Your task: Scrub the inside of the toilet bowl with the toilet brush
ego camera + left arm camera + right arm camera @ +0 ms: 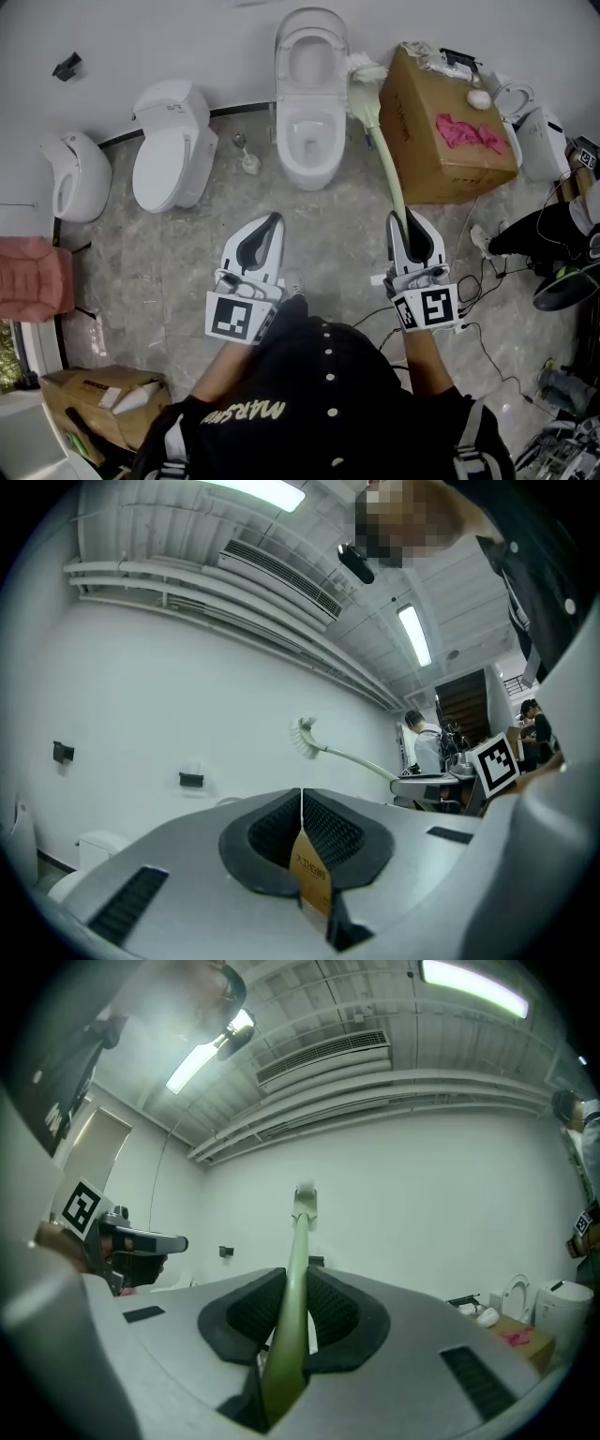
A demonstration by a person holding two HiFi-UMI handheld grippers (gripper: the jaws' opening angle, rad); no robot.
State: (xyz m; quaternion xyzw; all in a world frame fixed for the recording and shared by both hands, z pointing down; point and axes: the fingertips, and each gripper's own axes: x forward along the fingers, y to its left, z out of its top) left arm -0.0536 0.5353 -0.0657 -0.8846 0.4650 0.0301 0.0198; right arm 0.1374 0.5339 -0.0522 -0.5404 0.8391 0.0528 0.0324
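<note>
The toilet brush (382, 150) is not yet in the toilet bowl (307, 133). It is held up in the air. Its pale green handle runs away from the person, and its white bristle head sits just right of the raised lid, between the toilet and the cardboard box (427, 150). In the right gripper view the handle (292, 1279) passes straight through the jaws, which are clamped on its lower end. The head points up toward the far wall.

The right gripper (412, 225) therefore has the tool in hand. I would judge the step to be carrying the brush toward the bowl, with scrubbing still to begin.

The left gripper (265, 230) hangs level with the right one, nearer the person than the toilet at the floor's far edge. Its jaws are together on a small tan tag (311, 869) in the seam, and they hold nothing else.

The next move probably calls for swinging the head left over the rim and tipping it down into the bowl. The curved handle likely needs a firm hold so it does not twist once the bristles press against the porcelain.
</note>
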